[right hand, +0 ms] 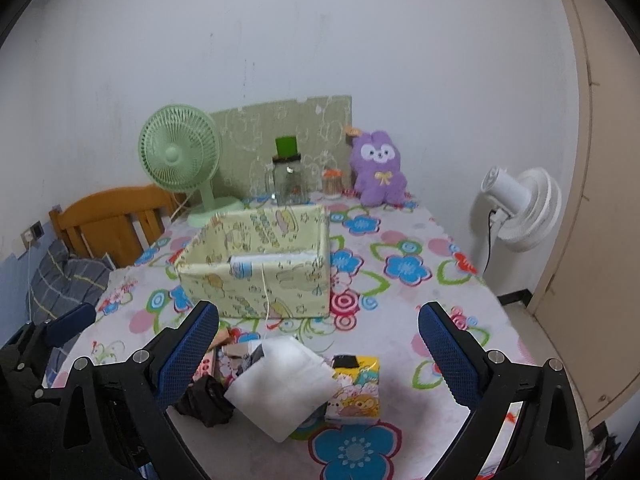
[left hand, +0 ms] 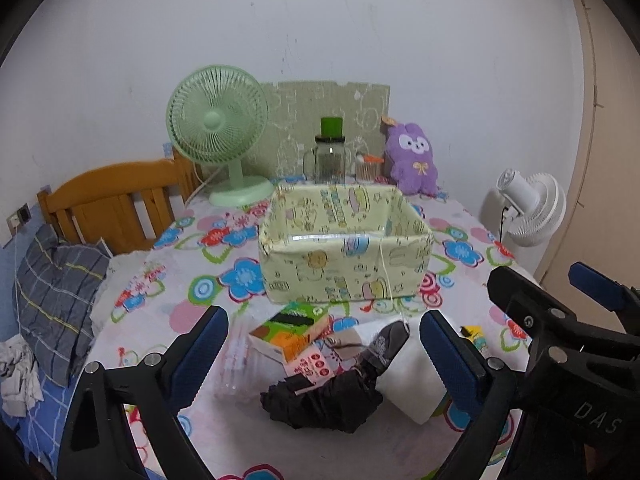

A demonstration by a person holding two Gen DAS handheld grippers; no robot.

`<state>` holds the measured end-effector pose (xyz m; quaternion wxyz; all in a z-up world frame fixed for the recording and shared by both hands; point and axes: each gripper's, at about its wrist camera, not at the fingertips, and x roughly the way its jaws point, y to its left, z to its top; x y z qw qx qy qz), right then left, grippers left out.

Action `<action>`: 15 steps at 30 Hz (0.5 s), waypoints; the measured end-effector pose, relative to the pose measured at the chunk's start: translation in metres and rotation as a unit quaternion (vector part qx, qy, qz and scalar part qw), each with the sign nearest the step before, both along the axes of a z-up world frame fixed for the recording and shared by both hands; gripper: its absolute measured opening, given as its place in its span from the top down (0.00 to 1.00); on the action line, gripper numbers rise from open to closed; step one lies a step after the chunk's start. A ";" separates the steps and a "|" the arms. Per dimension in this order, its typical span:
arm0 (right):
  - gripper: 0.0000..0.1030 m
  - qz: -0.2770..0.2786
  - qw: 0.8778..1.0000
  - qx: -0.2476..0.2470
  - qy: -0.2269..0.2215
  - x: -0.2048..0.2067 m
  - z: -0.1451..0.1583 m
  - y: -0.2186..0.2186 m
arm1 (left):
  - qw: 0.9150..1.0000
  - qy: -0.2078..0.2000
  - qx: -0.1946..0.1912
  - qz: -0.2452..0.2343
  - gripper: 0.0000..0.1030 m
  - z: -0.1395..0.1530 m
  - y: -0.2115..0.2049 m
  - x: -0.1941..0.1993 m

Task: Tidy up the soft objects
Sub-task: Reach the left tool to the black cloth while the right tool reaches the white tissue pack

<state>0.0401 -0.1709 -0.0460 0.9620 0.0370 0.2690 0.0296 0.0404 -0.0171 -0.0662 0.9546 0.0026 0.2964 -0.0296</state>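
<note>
A pale yellow fabric storage box (left hand: 344, 264) with cartoon prints stands open in the middle of the flowered table; it also shows in the right wrist view (right hand: 256, 280). In front of it lie a black crumpled cloth (left hand: 320, 400), a white folded cloth (right hand: 280, 388), a green-orange carton (left hand: 292, 332) and a yellow tissue pack (right hand: 354, 392). A purple plush rabbit (left hand: 412, 160) sits at the back. My left gripper (left hand: 320, 356) is open above the black cloth. My right gripper (right hand: 320, 352) is open above the white cloth.
A green desk fan (left hand: 220, 128), a glass jar with a green lid (left hand: 330, 156) and a toothpick holder (left hand: 366, 168) stand at the back. A white floor fan (right hand: 520, 208) stands right of the table. A wooden bed frame (left hand: 116, 200) and pillow are left.
</note>
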 end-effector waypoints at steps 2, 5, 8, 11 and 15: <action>0.02 0.004 1.000 0.003 0.008 0.003 -0.007 0.001 | 1.000 0.009 -0.004 -0.001 0.06 -0.007 0.000 0.003; 0.03 0.005 1.000 0.003 0.020 0.010 -0.018 0.002 | 1.000 0.025 -0.009 -0.002 0.07 -0.020 0.000 0.009; 0.03 0.003 0.999 0.000 0.033 0.017 -0.028 0.004 | 0.999 0.039 -0.008 -0.004 0.08 -0.031 -0.001 0.014; 0.04 0.005 0.999 0.001 0.049 0.022 -0.040 0.005 | 0.999 0.052 -0.007 -0.006 0.09 -0.042 -0.002 0.018; 0.05 0.008 0.998 -0.001 0.070 0.032 -0.056 0.009 | 0.998 0.067 -0.008 -0.009 0.10 -0.054 -0.002 0.022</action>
